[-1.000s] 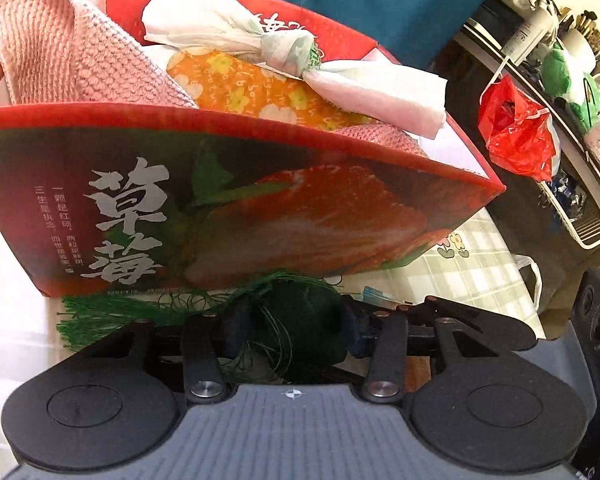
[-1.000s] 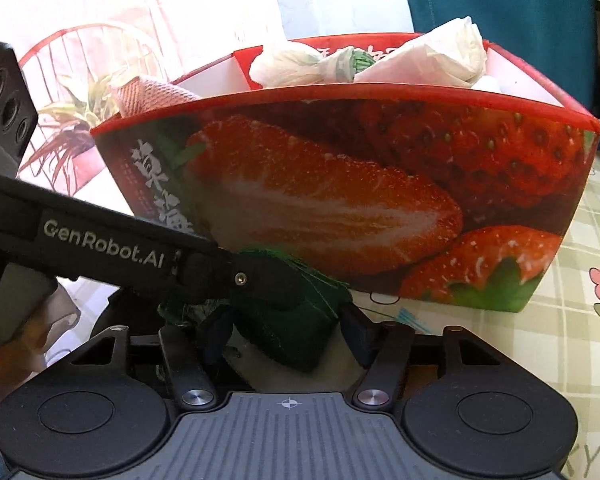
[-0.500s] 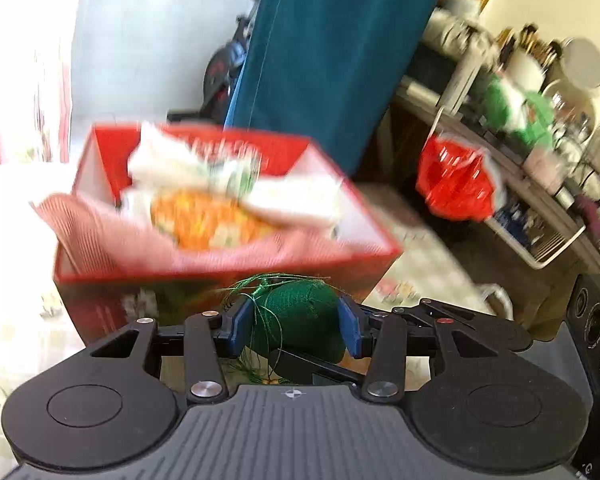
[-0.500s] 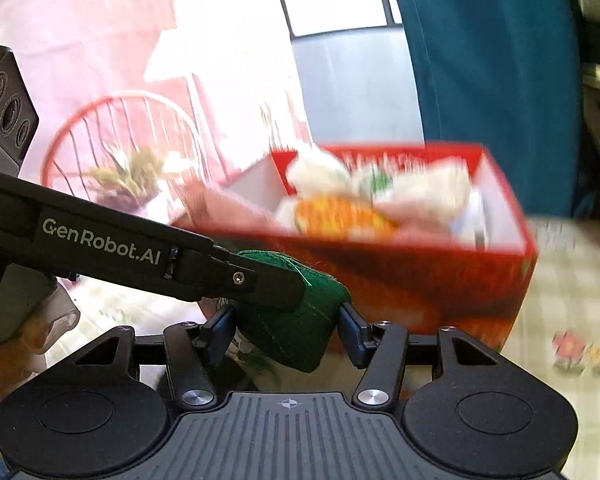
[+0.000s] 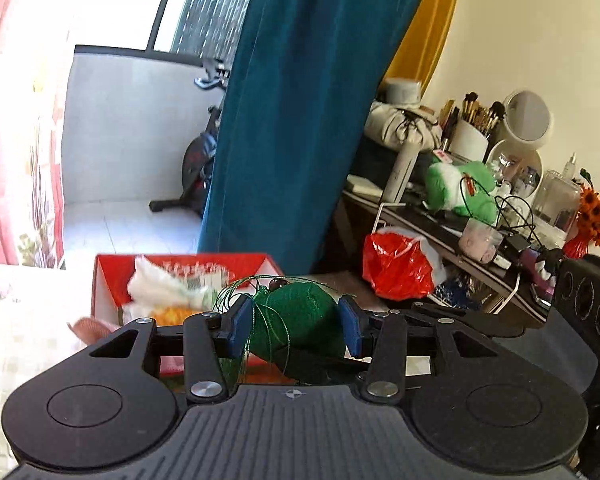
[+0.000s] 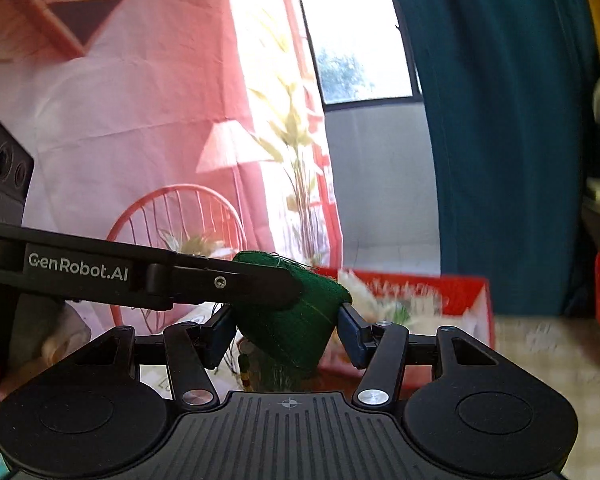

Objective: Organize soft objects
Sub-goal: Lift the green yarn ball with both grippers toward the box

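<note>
Both grippers have risen, lifting the green pouch (image 5: pixel 300 320) above the red box (image 5: pixel 112 280).
Left gripper (image 5: pixel 294 322) and right gripper (image 6: pixel 286 330) fingers clamp it — box contents blurred, probably cloths.

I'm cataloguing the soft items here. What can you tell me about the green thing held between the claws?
The green thread ball is a dark green, rounded bundle that looks wound from fine shiny thread, with loose strands looping off its left side. It is held in the air, in front of and above the red box. The left claw and right claw both pinch it, blue pads pressed to its sides.
</note>
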Motion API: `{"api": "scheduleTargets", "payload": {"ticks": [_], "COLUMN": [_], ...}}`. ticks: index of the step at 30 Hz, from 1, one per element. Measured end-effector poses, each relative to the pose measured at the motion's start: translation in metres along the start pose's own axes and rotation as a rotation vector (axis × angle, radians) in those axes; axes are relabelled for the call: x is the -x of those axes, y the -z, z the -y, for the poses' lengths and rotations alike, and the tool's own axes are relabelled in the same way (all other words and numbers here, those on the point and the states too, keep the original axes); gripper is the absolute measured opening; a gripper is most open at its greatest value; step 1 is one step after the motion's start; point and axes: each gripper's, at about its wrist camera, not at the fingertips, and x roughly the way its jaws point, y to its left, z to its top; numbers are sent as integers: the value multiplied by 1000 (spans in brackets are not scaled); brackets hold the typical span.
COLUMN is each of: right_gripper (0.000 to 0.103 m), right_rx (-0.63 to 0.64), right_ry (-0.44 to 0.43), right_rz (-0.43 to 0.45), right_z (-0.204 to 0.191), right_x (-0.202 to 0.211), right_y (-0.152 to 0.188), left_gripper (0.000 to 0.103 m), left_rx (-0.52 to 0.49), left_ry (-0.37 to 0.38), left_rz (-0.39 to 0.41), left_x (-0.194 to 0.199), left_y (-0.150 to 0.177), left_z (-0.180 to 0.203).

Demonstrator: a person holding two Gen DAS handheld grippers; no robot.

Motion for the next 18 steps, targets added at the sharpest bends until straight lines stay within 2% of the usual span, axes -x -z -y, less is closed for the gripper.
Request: {"api": "scheduleTargets", "payload": {"ticks": [8,14,18], "right_gripper": [52,52,52], "right_rx": [77,136,172], "right_ry": [4,5,-11], "right_rz": [-17,-2,57], "right_z": [0,8,9], "right_x": [-12,-50,-76], "right_y": [-32,-51,-63], "left_gripper": [49,49,49], "left_rx": [27,23,59], "left_ry": [42,5,-9], "left_rz": [42,65,118], "left_x": [-13,-29,-36], "left_y": [-11,-33,-43], "left_z": [-24,-47,-70]}}
